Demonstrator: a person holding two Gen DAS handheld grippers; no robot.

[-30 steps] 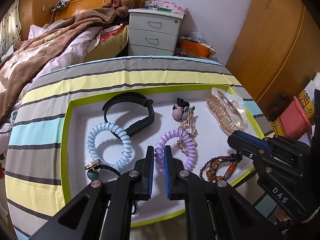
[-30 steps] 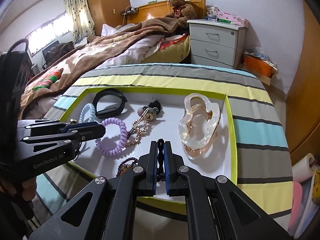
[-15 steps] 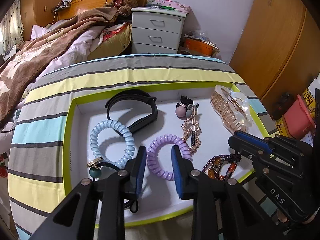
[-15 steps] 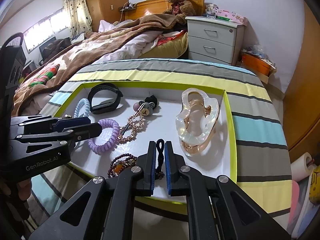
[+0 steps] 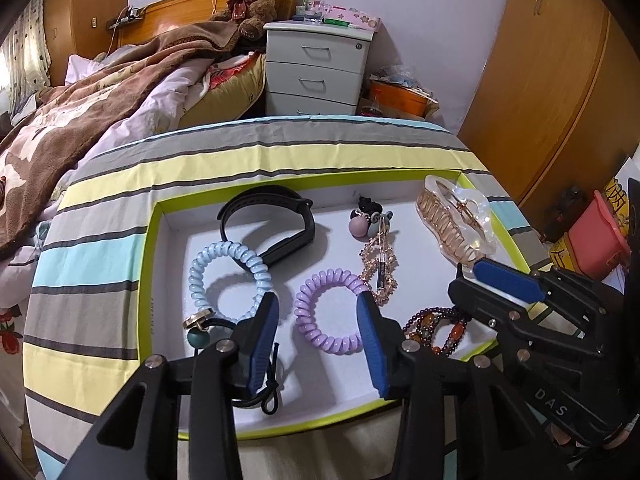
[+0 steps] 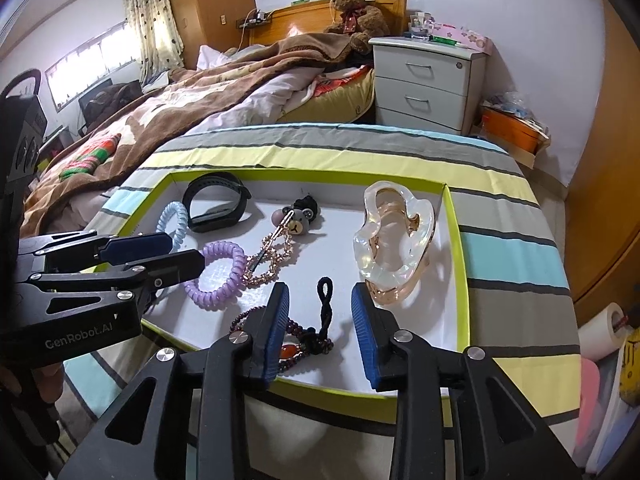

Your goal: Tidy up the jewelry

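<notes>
A white tray with a lime rim (image 5: 149, 264) (image 6: 460, 264) holds the jewelry. My left gripper (image 5: 318, 334) is open, its jaws either side of the purple coil hair tie (image 5: 332, 312) (image 6: 218, 268). My right gripper (image 6: 320, 322) is open over the beaded bracelet with its black cord loop (image 6: 324, 308) (image 5: 436, 326), which lies free in the tray. Also in the tray: a blue coil tie (image 5: 228, 276), a black wristband (image 5: 272, 220), a bear charm on a gold chain (image 5: 372, 236) and a clear hair claw (image 6: 394, 244) (image 5: 456, 220).
The tray lies on a striped cloth over a round table (image 5: 280, 152). A black hair tie with a teal bead (image 5: 200, 336) lies by the left finger. A bed (image 6: 180, 112), a nightstand (image 5: 320, 68) and wooden wardrobes (image 5: 560, 80) stand behind.
Both grippers opened. The left jaws spread around the purple coil tie. The right jaws let go of the black cord of the beaded bracelet, which now lies in the tray.
</notes>
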